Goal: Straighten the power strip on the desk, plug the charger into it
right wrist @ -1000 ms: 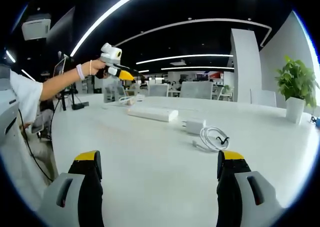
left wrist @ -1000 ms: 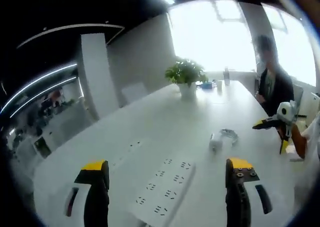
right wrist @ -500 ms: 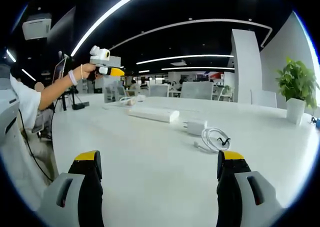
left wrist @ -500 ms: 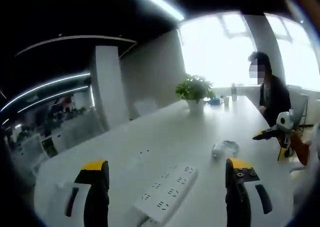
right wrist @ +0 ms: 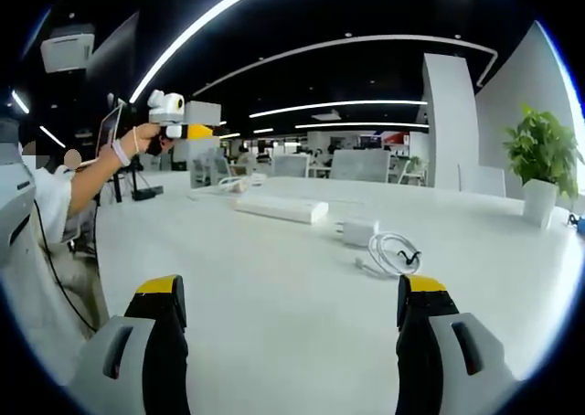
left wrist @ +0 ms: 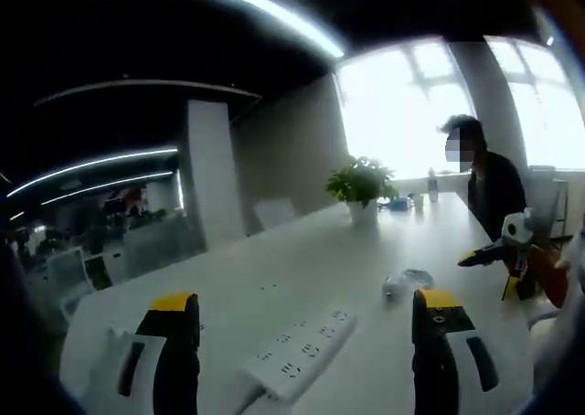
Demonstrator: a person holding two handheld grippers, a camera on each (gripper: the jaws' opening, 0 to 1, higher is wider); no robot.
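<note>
A long white power strip [left wrist: 297,353] lies at an angle on the white desk [left wrist: 302,260], just ahead of and between the jaws of my left gripper [left wrist: 305,302], which is open and holds nothing. Beyond it sit the white charger [left wrist: 393,287] and its coiled cable [left wrist: 418,277]. In the right gripper view the power strip [right wrist: 279,207] lies far across the desk, with the charger [right wrist: 355,230] and cable [right wrist: 393,252] nearer. My right gripper [right wrist: 291,287] is open and empty above the desk. The left gripper [right wrist: 174,122] is held up in a hand at the left.
A potted plant [left wrist: 363,182] stands at the far end of the desk, also seen as the plant [right wrist: 541,159] at the right. A person in dark clothes [left wrist: 492,186] sits by the desk's right side. The right gripper [left wrist: 503,250] shows at the right edge. Office chairs [right wrist: 358,164] stand behind.
The left gripper has risen and moved back towards the person, so its view tips up and the strip sits lower. The right gripper has stayed still.
</note>
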